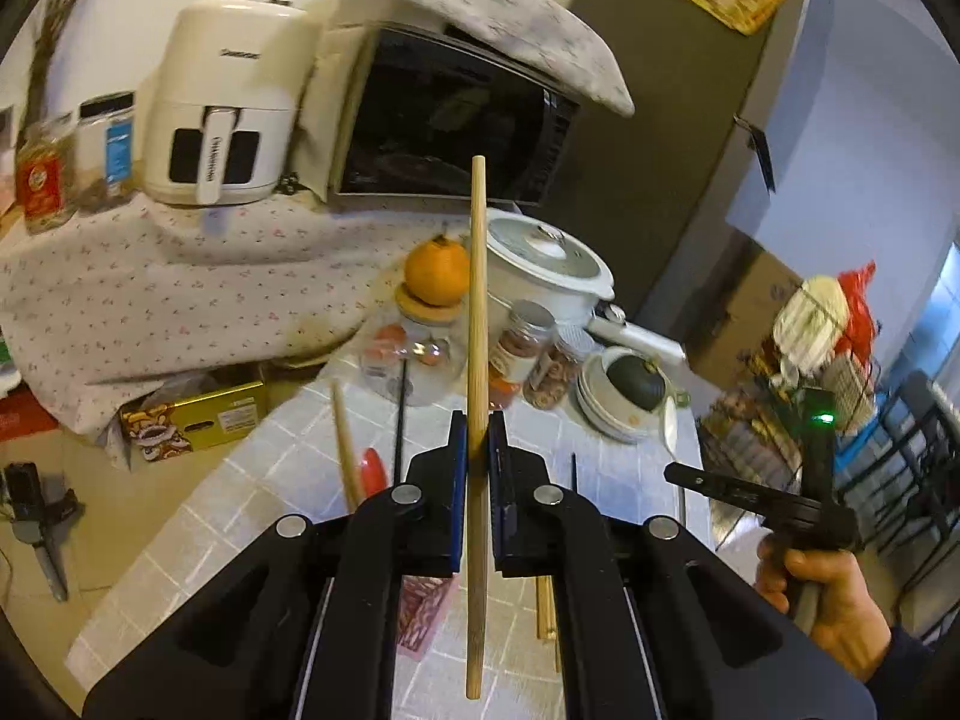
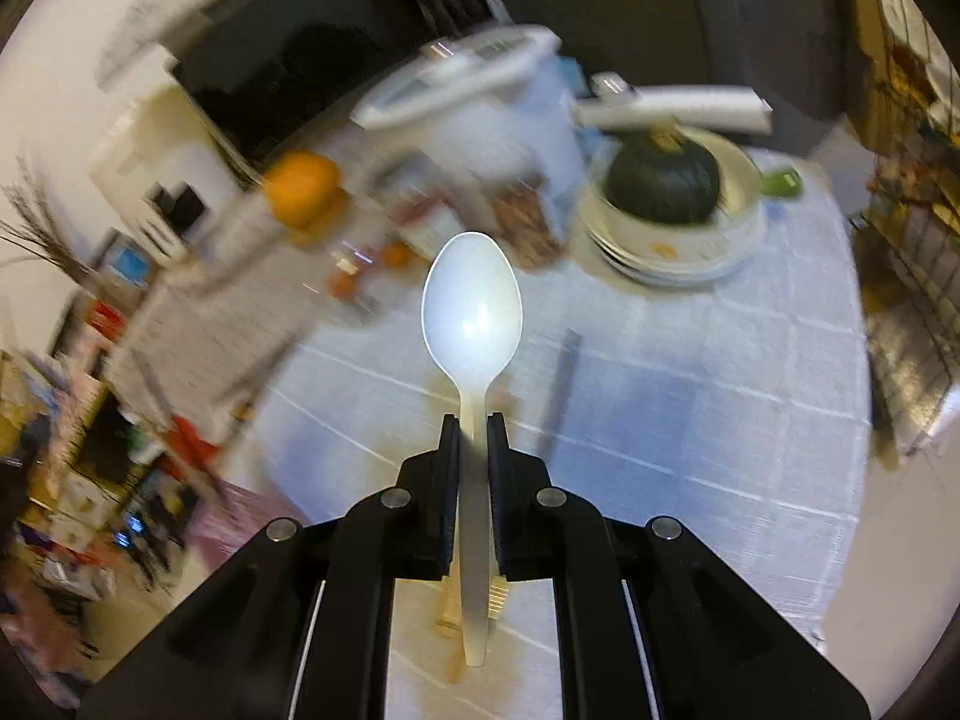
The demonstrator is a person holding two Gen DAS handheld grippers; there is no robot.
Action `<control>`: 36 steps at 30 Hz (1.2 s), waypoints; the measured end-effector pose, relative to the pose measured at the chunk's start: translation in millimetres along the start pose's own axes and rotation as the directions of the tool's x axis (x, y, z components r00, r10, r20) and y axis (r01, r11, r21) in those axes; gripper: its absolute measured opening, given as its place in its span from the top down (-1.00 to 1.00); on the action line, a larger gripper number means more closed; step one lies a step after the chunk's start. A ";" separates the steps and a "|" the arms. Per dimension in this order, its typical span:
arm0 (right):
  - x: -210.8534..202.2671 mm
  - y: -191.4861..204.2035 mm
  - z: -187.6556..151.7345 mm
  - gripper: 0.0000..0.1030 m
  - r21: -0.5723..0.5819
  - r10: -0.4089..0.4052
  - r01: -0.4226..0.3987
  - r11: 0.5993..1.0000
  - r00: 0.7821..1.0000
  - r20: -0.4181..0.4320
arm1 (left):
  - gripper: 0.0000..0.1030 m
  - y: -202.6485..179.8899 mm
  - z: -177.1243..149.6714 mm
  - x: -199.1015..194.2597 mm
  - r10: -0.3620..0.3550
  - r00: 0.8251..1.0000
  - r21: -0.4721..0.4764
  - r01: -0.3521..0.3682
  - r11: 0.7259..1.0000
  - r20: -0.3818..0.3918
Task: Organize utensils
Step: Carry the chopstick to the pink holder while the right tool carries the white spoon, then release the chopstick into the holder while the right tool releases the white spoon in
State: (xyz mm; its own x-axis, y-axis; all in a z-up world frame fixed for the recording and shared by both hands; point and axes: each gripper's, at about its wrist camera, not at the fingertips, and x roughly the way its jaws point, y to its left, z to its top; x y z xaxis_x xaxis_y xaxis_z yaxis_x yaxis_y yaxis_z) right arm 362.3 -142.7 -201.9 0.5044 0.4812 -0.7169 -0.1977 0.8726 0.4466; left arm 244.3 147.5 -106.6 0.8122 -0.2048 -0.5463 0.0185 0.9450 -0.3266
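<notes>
Left gripper clamps a chopstick; right gripper pinches a spoon; bowl apparently holds squash.

left gripper jaws clamped on a wooden chopstick; right gripper pinching a white spoon

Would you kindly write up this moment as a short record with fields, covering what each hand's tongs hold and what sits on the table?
left tongs: shut on a wooden chopstick, held roughly upright
right tongs: shut on a white plastic spoon, bowl pointing away
table: light checked cloth
on table: white pot with lid, dark green squash on stacked plates, orange atop a jar
image quality: right wrist view motion-blurred
</notes>
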 end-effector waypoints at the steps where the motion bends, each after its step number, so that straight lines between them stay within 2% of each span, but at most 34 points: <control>1: -2.1 11.1 -0.6 0.82 -0.015 0.019 -0.019 1.000 1.000 0.012 | 0.89 4.5 -1.0 -1.3 0.005 1.000 -0.004 -0.005 1.000 0.010; 8: -6.9 80.1 -11.7 0.81 -0.113 0.121 -0.114 0.987 0.991 0.057 | 0.89 16.7 -2.4 -5.3 0.029 0.996 0.002 -0.029 1.000 0.088; 12: -8.4 106.6 -20.1 0.81 -0.149 0.173 -0.159 0.976 0.982 0.082 | 0.89 12.5 -9.8 1.7 0.056 0.990 0.072 -0.066 0.995 0.128; 18: -5.8 124.8 -37.9 0.81 -0.184 0.198 -0.176 0.967 0.974 0.113 | 0.89 14.0 -18.2 13.4 0.077 0.985 0.137 -0.099 0.986 0.155; 24: 2.2 136.1 -51.4 0.81 -0.179 0.201 -0.177 0.968 0.971 0.130 | 0.89 20.0 -23.0 24.6 0.113 0.987 0.154 -0.130 0.980 0.114; 28: 9.0 139.4 -56.7 0.81 -0.161 0.196 -0.174 0.971 0.972 0.128 | 0.88 24.7 -28.1 35.1 0.141 0.989 0.167 -0.146 0.975 0.038; 33: 14.3 140.9 -60.3 0.81 -0.158 0.187 -0.167 0.973 0.974 0.124 | 0.88 23.8 -31.8 41.5 0.129 0.990 0.176 -0.117 0.977 -0.055; 36: 15.3 140.5 -61.1 0.81 -0.147 0.188 -0.169 0.975 0.974 0.130 | 0.87 25.9 -28.7 40.7 0.109 0.989 0.142 -0.095 0.985 -0.097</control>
State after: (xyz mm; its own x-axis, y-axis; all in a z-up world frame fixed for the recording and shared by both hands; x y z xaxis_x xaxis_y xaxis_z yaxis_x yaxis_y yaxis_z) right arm 290.9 -7.6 -182.8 0.5631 0.6218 -0.5443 -0.4017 0.7815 0.4773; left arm 261.1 156.3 -159.4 0.7490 -0.1242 -0.6508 0.0242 0.9868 -0.1604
